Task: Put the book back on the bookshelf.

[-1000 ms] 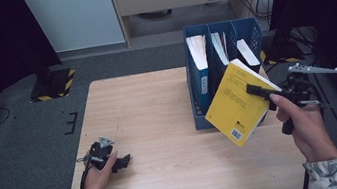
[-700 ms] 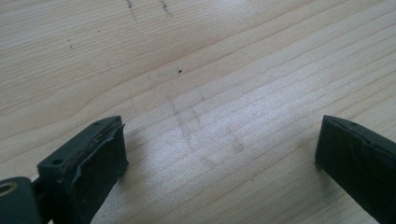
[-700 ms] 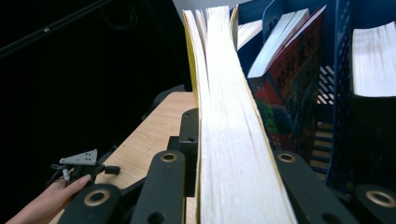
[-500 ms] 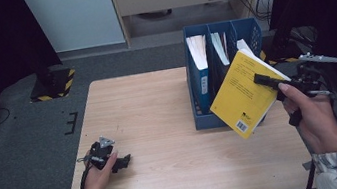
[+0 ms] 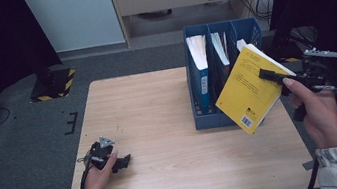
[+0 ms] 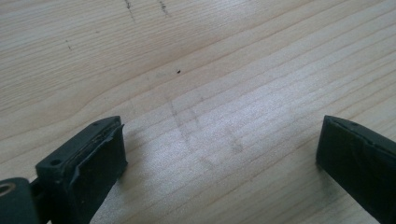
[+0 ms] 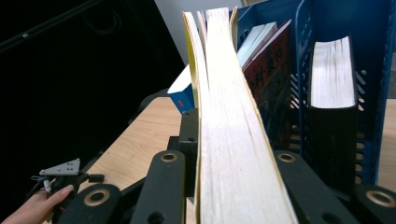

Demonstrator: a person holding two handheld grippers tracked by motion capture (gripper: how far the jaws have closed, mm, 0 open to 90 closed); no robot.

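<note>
From the high view, the right gripper (image 5: pixel 275 74) pinches a thick yellow paperback book (image 5: pixel 249 91) by its page edge and holds it tilted in the air above the right edge of the light wooden desk (image 5: pixel 161 126), just in front of the blue plastic three-slot file rack (image 5: pixel 210 118) standing near the desk's far right corner; the book's lower corner, with its barcode, hangs close to the rack's front right, clear of the desk top. The step in hand looks like carrying the book to or from the rack; if it is going in, the next move calls for turning it upright and lining it up over the rightmost slot, where a white-paged book already leans. The left gripper (image 5: pixel 116 162) rests on the desk near the near left corner under the person's left hand (image 5: pixel 98 171). In the left gripper view its two black jaws stand spread wide with nothing between them, lying just over bare wood grain marked with faint pencil lines. In the right gripper view the jaws press together on the yellow book (image 7: pixel 229 130), whose cream page block runs straight up the middle, its covers bowing slightly outward at the top; beyond it the rack (image 7: pixel 369 93) holds a dark book (image 7: pixel 331 116) and a reddish one (image 7: pixel 266 84)
</note>
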